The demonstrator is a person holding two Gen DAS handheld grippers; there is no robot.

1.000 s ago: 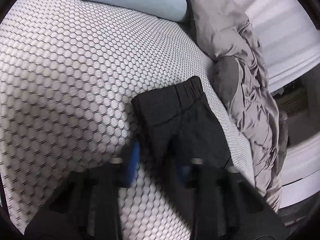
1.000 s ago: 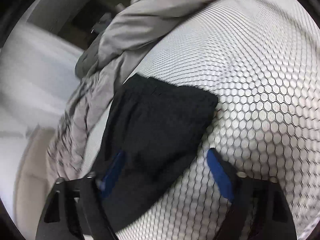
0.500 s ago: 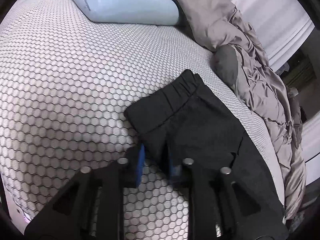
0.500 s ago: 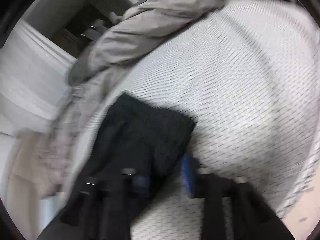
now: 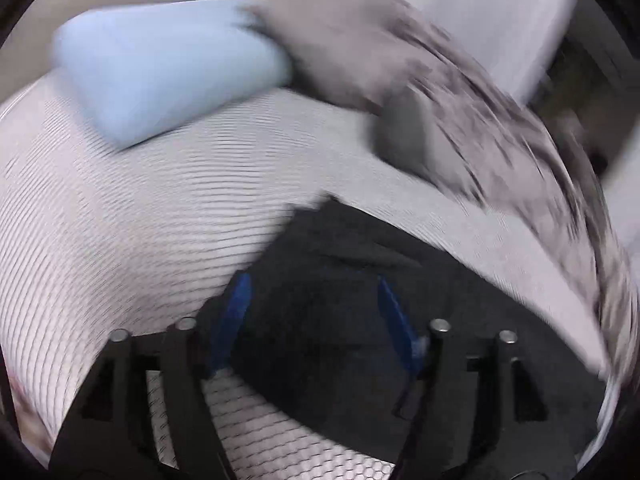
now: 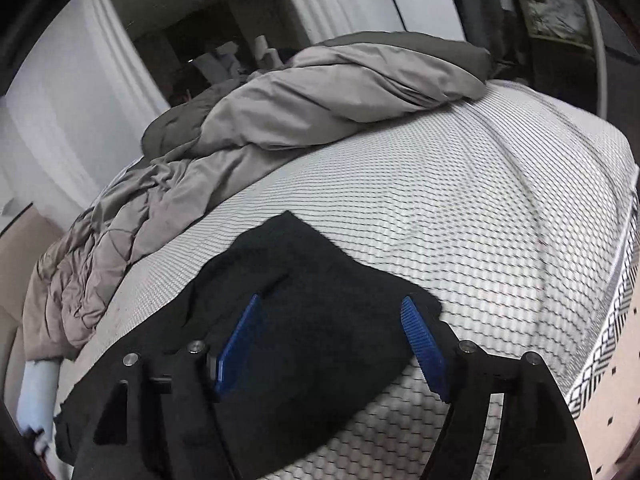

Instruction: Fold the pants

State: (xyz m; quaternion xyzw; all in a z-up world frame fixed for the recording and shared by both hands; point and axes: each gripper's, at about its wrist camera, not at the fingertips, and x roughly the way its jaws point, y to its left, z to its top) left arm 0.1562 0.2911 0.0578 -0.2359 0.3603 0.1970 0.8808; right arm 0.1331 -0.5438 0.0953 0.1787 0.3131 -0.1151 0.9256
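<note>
A: Where do the pants [image 6: 304, 320] lie?
B: Folded flat on the bed [image 6: 480, 208], beside the duvet [image 6: 280, 120].
A: And the jaws?
B: Left gripper [image 5: 312, 320] and right gripper [image 6: 332, 344] are both spreading above the cloth, pinching nothing.

Bedroom: bed [image 6: 480, 200], pillow [image 5: 168, 68], duvet [image 6: 320, 92]

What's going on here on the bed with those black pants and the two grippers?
A person is folding black pants on a bed with a honeycomb-patterned cover, using two handheld grippers. The pants lie folded flat on the cover. The left gripper and right gripper are both opening above the pants, pads clear of the fabric. A grey duvet is bunched along the far side.
</note>
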